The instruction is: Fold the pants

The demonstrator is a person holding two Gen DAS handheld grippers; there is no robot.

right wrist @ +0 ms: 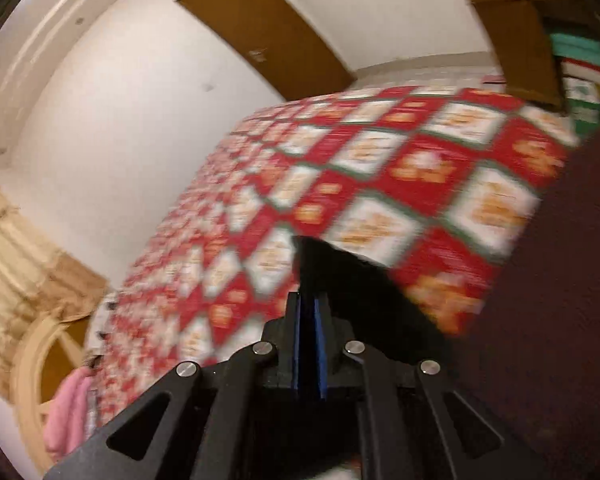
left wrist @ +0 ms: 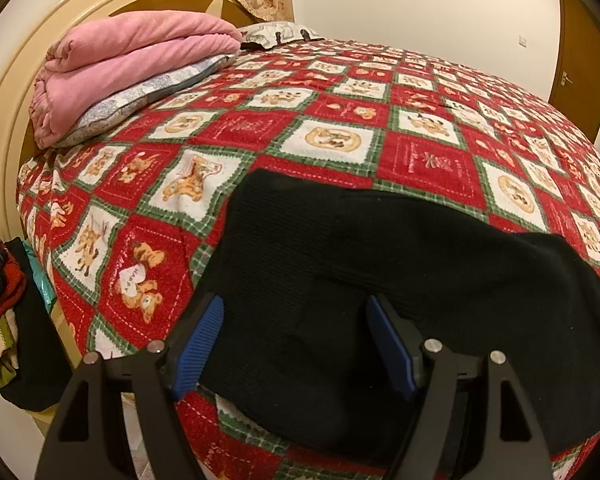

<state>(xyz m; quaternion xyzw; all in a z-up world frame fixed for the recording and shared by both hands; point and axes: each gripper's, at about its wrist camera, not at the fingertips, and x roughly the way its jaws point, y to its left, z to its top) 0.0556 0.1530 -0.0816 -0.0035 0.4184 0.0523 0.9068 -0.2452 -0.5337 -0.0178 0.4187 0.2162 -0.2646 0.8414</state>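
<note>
Black pants (left wrist: 380,280) lie in a folded heap on the near part of a bed with a red, white and green patterned cover (left wrist: 340,120). My left gripper (left wrist: 296,312) hangs just above the pants, jaws wide open, blue pads either side of the cloth. In the blurred right wrist view, my right gripper (right wrist: 310,300) is shut on a piece of the black pants (right wrist: 340,280) and holds it above the bed cover (right wrist: 380,180).
A folded pink blanket (left wrist: 120,68) on a pale pillow (left wrist: 140,100) lies at the bed's far left by the cream headboard (left wrist: 12,120). A pile of clothes (left wrist: 0,300) sits left of the bed. Brown doors (right wrist: 268,24) and shelves (right wrist: 576,60) line the walls.
</note>
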